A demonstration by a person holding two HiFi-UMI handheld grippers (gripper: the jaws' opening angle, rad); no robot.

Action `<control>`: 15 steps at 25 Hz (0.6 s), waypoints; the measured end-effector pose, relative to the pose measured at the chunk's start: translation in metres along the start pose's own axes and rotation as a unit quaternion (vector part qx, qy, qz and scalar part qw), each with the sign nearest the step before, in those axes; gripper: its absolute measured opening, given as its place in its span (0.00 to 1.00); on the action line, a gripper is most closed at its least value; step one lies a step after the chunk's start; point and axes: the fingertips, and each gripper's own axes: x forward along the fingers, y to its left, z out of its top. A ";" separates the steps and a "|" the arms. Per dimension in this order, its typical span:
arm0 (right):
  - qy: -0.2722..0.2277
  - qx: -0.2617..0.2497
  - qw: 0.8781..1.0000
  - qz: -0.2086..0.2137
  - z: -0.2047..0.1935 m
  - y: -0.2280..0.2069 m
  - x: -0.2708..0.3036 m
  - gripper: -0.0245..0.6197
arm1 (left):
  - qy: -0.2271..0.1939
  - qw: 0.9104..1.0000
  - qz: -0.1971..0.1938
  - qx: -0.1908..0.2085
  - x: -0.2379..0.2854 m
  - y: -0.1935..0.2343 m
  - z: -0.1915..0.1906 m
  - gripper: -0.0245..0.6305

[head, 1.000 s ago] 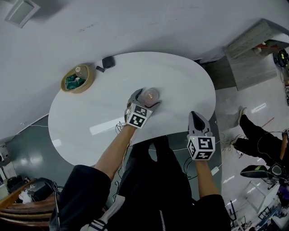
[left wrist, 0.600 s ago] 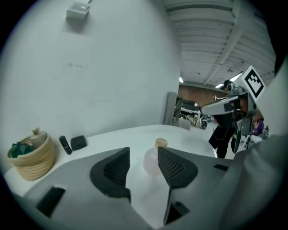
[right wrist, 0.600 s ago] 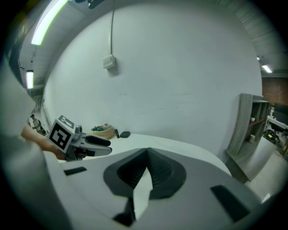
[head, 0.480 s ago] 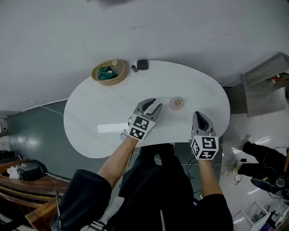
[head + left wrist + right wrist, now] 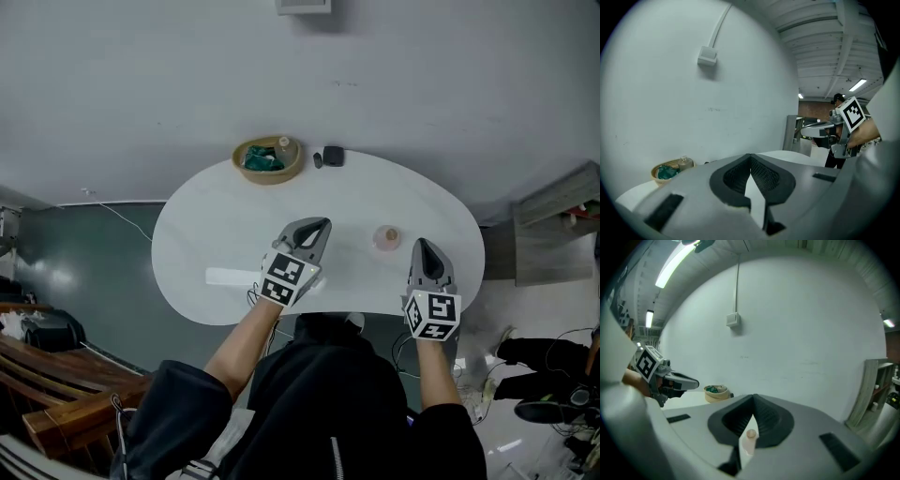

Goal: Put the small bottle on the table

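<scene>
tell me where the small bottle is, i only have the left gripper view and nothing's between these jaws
Observer: The small bottle stands upright on the table, between the two grippers, nearer the right gripper.
Operator: is the right one holding it
Observer: No. Its jaws are together, and the bottle sits just beyond their tips, untouched.
Operator: and my left one
Observer: The left gripper is shut and empty, over the table on the bottle's left, clear of it.
</scene>
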 end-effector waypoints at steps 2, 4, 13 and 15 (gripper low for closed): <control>-0.009 -0.005 1.000 -0.003 0.007 0.001 -0.006 0.04 | -0.011 1.000 -0.001 -0.004 -0.009 -0.003 0.010 0.04; -0.010 -0.010 1.000 -0.005 0.009 0.002 -0.011 0.04 | -0.018 1.000 -0.002 -0.003 -0.014 -0.006 0.017 0.04; -0.010 -0.008 1.000 -0.011 0.001 -0.002 -0.016 0.04 | -0.028 0.999 -0.013 0.013 -0.012 -0.017 0.026 0.04; -0.011 -0.007 1.000 -0.013 0.002 -0.004 -0.018 0.04 | -0.028 0.999 -0.016 0.013 -0.010 -0.020 0.027 0.04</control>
